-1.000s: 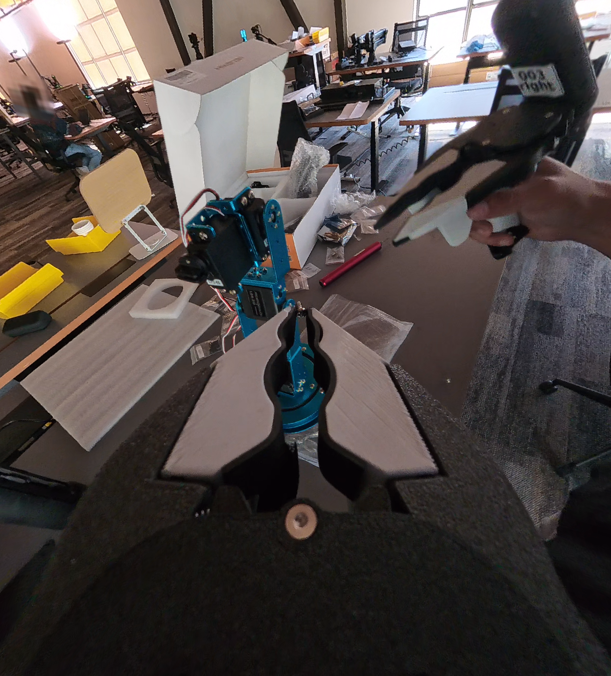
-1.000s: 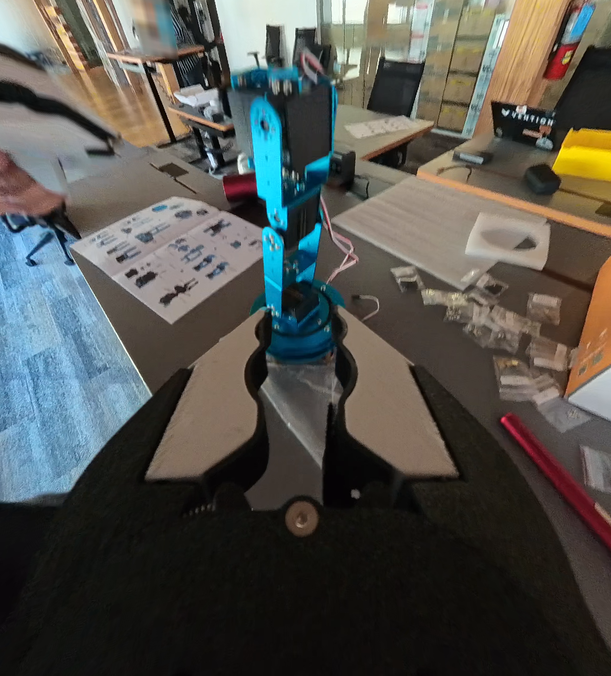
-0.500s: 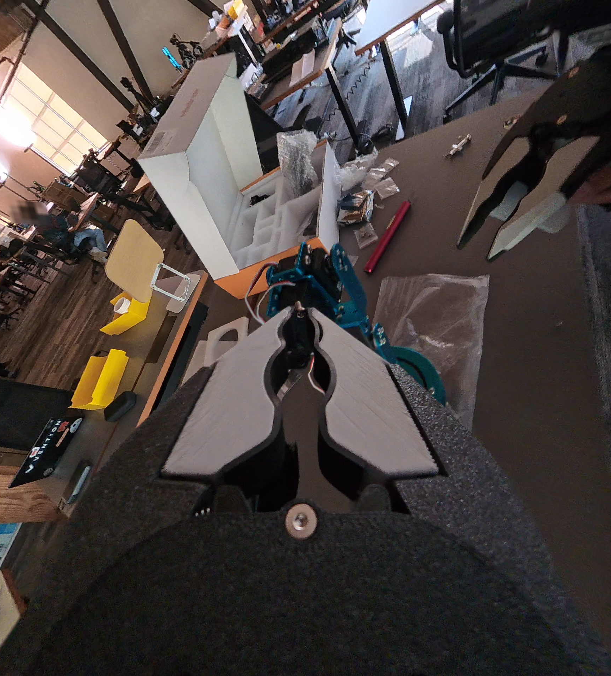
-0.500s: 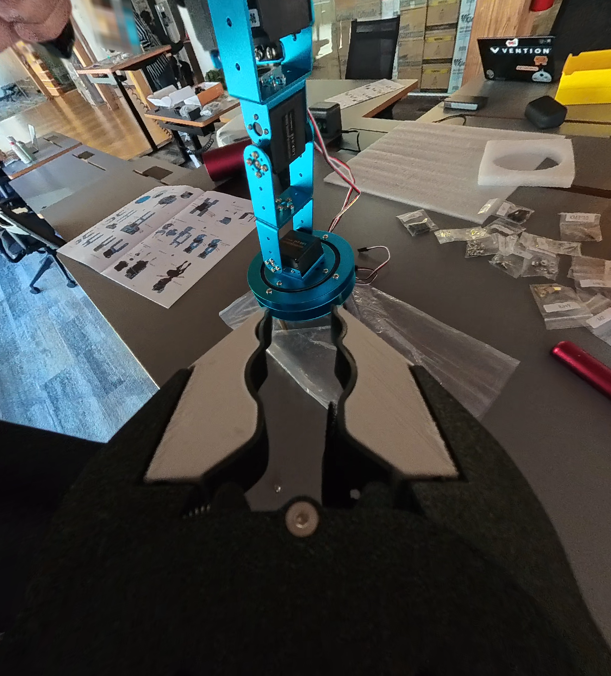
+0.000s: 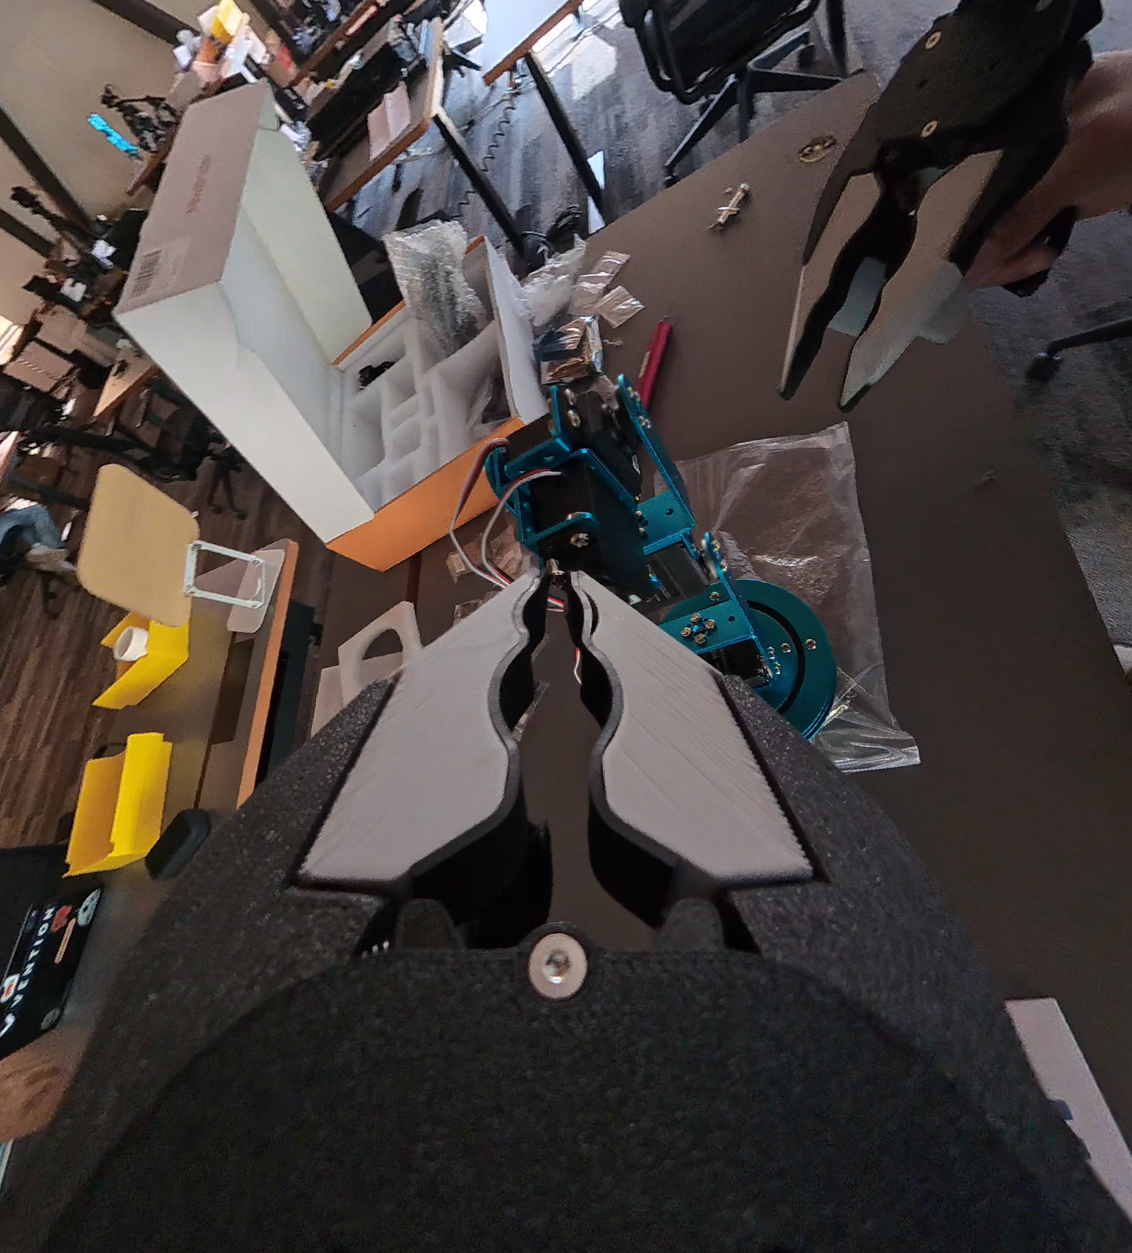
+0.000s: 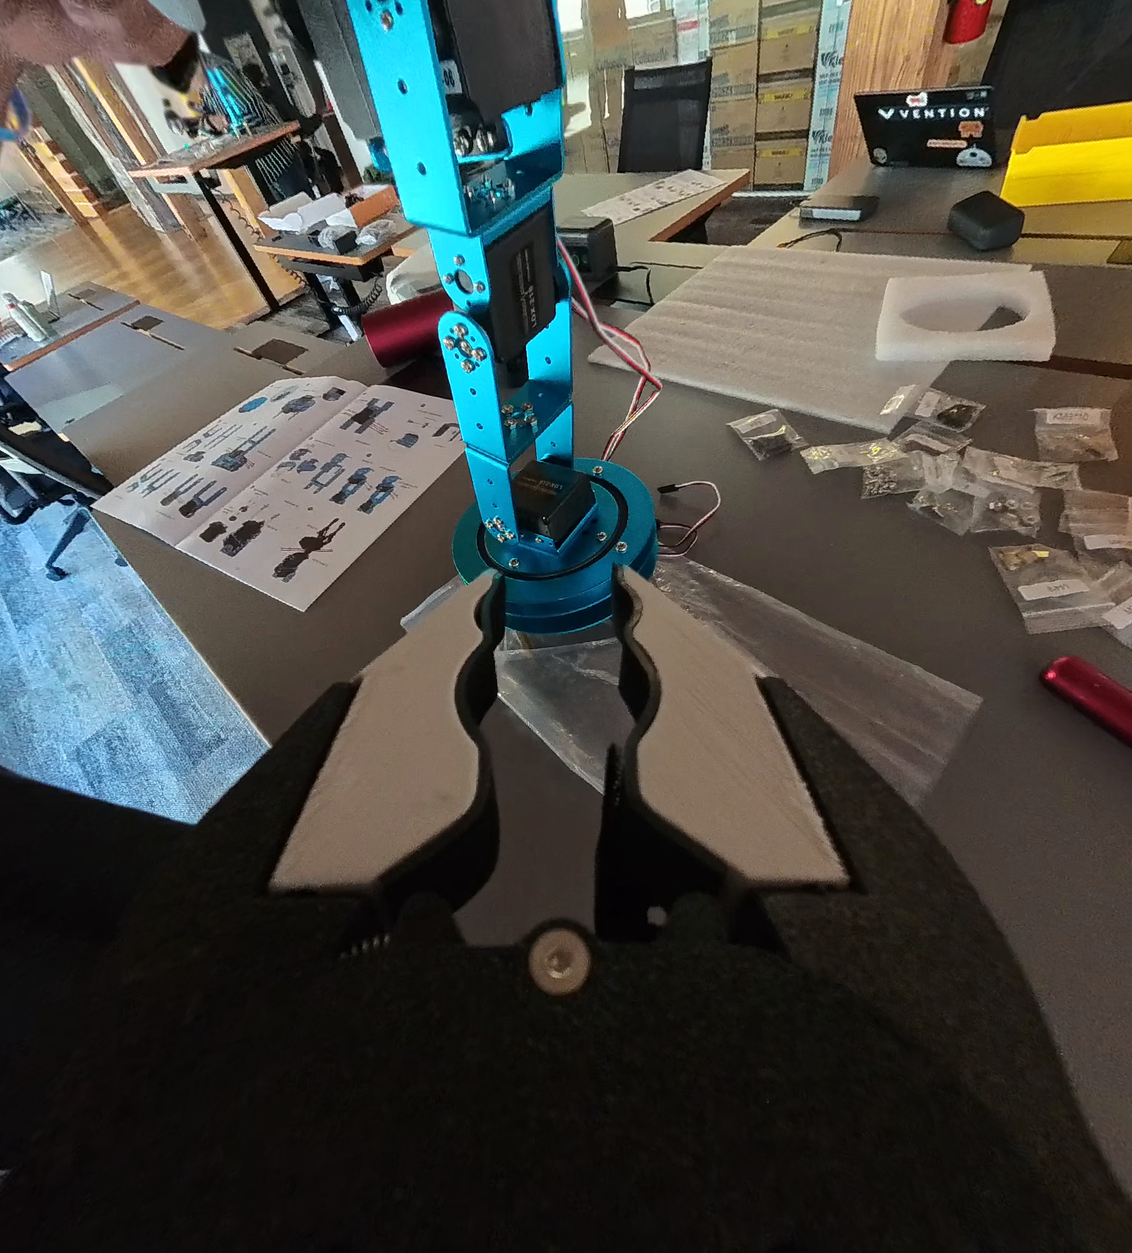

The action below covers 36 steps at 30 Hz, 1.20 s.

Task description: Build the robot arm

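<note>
While left gripper (image 5: pixel 553 576) pinches blue robot arm (image 5: pixel 590 502), right gripper (image 6: pixel 556 583) open, printed manual (image 6: pixel 292 474)

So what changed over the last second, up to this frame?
The left tool rose from the blue arm's lower column to its top, fingertips nearly shut around the wires there; whether it grips them is unclear. The right tool moved in on the round base, open, one fingertip on either side. The arm stands where it did, on the plastic bag; table clutter unchanged.

bright window daylight, sharp centres, fisheye-warped edges, slightly blurred far background
</note>
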Each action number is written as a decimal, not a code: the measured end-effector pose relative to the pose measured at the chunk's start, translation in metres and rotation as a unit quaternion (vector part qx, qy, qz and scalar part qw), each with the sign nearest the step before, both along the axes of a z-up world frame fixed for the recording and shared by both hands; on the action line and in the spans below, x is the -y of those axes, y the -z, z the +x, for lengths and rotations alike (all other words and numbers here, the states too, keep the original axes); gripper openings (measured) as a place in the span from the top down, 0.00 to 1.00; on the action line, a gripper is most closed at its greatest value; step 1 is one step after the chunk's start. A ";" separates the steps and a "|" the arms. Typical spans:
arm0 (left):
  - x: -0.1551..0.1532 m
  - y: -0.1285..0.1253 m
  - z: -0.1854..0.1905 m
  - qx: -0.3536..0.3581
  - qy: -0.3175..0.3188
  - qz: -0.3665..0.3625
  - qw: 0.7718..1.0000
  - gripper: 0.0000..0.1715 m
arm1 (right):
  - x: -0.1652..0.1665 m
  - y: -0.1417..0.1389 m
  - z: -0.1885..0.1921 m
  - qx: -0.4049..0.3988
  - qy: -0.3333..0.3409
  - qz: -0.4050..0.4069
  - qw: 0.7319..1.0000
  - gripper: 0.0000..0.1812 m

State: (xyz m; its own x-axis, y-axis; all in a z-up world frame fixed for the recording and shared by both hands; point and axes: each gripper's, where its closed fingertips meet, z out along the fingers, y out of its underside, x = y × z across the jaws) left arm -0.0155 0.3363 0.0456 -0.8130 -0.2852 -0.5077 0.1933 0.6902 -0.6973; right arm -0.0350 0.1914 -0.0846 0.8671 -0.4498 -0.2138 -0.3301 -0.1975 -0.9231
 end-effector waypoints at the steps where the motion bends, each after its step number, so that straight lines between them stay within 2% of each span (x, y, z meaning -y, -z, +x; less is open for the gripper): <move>1: 0.001 0.001 0.001 -0.006 0.008 0.002 1.000 0.97 | -0.002 0.002 0.000 -0.002 -0.001 -0.001 1.000 0.83; 11: 0.005 -0.002 0.002 -0.037 0.069 -0.015 0.997 0.97 | -0.005 0.012 0.004 -0.019 0.009 -0.001 1.000 0.84; 25: 0.006 0.002 0.003 -0.048 0.106 -0.038 0.993 0.97 | -0.014 0.017 0.009 -0.027 0.011 -0.007 1.000 0.84; 27: 0.006 0.002 0.003 -0.053 0.109 -0.045 0.992 0.97 | -0.016 0.009 0.011 -0.018 0.013 0.000 1.000 0.84; 33: 0.007 0.002 0.004 -0.078 0.101 -0.059 0.990 0.97 | -0.029 -0.043 0.017 0.044 0.010 0.023 0.999 0.84; 36: 0.006 0.002 0.004 -0.086 0.100 -0.066 0.989 0.96 | -0.036 -0.058 0.018 0.062 0.003 0.021 0.998 0.85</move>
State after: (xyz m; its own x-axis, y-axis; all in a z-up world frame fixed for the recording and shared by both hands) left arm -0.0116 0.3302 0.0438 -0.9305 -0.1649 -0.3271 0.1879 0.5516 -0.8127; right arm -0.0172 0.2272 -0.0267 0.8851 -0.4486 -0.1240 -0.2145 -0.1567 -0.9641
